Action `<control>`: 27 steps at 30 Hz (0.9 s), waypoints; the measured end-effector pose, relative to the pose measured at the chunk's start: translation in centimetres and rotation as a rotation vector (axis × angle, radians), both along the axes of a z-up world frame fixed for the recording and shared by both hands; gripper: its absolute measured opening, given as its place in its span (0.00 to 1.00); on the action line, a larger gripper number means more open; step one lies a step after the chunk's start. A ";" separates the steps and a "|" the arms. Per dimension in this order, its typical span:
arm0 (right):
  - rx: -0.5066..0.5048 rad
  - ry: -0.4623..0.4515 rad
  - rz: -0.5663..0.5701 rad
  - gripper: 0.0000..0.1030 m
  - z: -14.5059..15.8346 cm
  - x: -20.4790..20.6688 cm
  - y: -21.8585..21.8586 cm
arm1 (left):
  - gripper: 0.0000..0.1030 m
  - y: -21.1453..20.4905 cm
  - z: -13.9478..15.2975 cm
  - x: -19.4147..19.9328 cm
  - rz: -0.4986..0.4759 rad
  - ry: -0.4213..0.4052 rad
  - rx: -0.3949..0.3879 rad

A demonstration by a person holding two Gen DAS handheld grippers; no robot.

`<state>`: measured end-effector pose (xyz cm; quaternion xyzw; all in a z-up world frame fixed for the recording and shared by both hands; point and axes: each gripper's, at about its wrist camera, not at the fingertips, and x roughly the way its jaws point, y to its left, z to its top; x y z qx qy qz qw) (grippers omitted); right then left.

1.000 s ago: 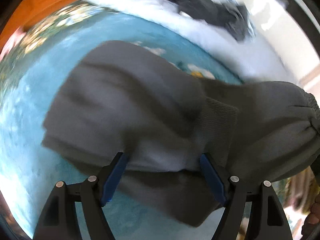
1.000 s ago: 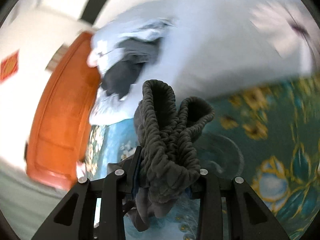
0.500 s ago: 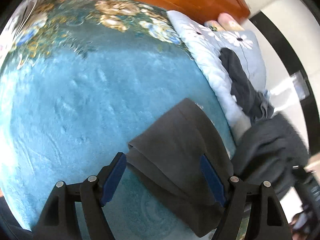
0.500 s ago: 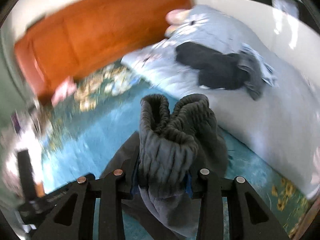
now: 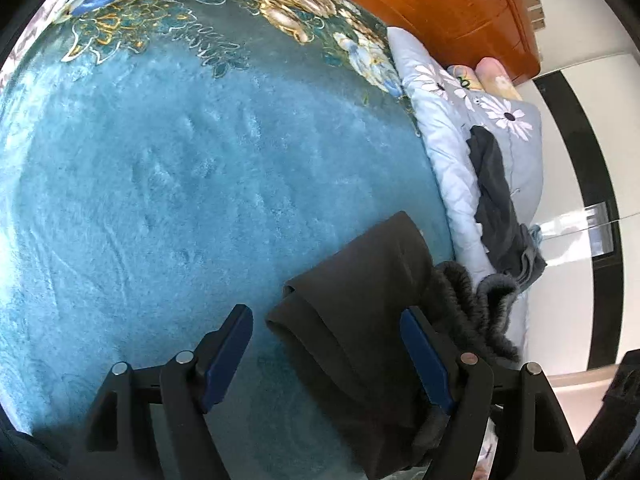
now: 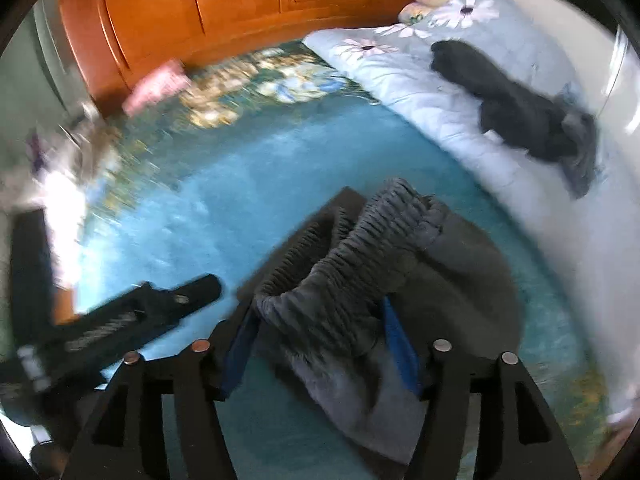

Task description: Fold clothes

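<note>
Dark grey trousers (image 5: 360, 320) lie folded on the blue plush blanket (image 5: 180, 200). My left gripper (image 5: 326, 348) hovers over the folded leg end, open: the cloth runs along the right pad and a gap shows at the left pad. In the right wrist view the gathered elastic waistband (image 6: 340, 280) sits between the jaws of my right gripper (image 6: 316, 344). Those jaws are opening, and the bunch has slumped loose onto the bed. One finger of the left gripper (image 6: 192, 294) reaches in from the left, blurred.
A pale blue flowered quilt (image 5: 440, 120) borders the blanket on the right, with a heap of dark clothes (image 5: 496, 200) on it. An orange wooden headboard (image 5: 440, 0) stands at the far end. A pink item (image 6: 156, 86) lies near it.
Both views have swung round towards the headboard. The trousers, held up a second ago, now lie on the blanket. The right jaws have widened and the waistband has sagged.
</note>
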<state>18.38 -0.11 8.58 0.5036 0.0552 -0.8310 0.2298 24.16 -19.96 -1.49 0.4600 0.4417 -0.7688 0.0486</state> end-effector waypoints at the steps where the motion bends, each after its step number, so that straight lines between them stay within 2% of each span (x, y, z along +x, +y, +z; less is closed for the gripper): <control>1: -0.071 -0.027 -0.002 0.68 0.4 -0.3 0.8 | 0.78 0.1 0.1 0.0 -0.006 0.007 0.004; 4: -0.222 -0.054 -0.015 0.68 1.5 -0.9 3.0 | 0.78 0.6 0.3 0.2 -0.035 0.023 0.027; 8: -0.425 -0.083 -0.121 0.69 2.2 -1.4 8.6 | 0.77 1.5 0.7 -0.2 -0.094 0.064 0.083; 9: -0.434 -0.086 -0.167 0.69 1.8 -1.5 10.1 | 0.78 1.7 0.9 -0.2 -0.105 0.077 0.088; 11: -0.390 -0.088 -0.234 0.69 0.9 -1.3 12.2 | 0.79 2.3 1.4 -0.6 -0.128 0.108 0.109; 14: -0.377 -0.140 -0.304 0.69 -1.2 -0.5 14.8 | 0.79 3.4 2.1 -1.2 -0.176 0.161 0.170; 19: -0.384 -0.201 -0.334 0.69 -3.5 0.8 16.1 | 0.81 4.6 3.5 -0.8 -0.227 0.222 0.204; 24: -0.388 -0.230 -0.361 0.69 -4.5 1.5 17.1 | 0.88 4.6 4.5 0.0 -0.231 0.264 0.217; 25: -0.393 -0.235 -0.368 0.69 -4.7 1.5 17.3 | 0.90 5.0 4.7 -0.1 -0.237 0.274 0.206; 27: -0.400 -0.243 -0.376 0.69 -4.9 1.5 17.6 | 0.93 6.7 4.9 -1.0 -0.287 0.235 0.107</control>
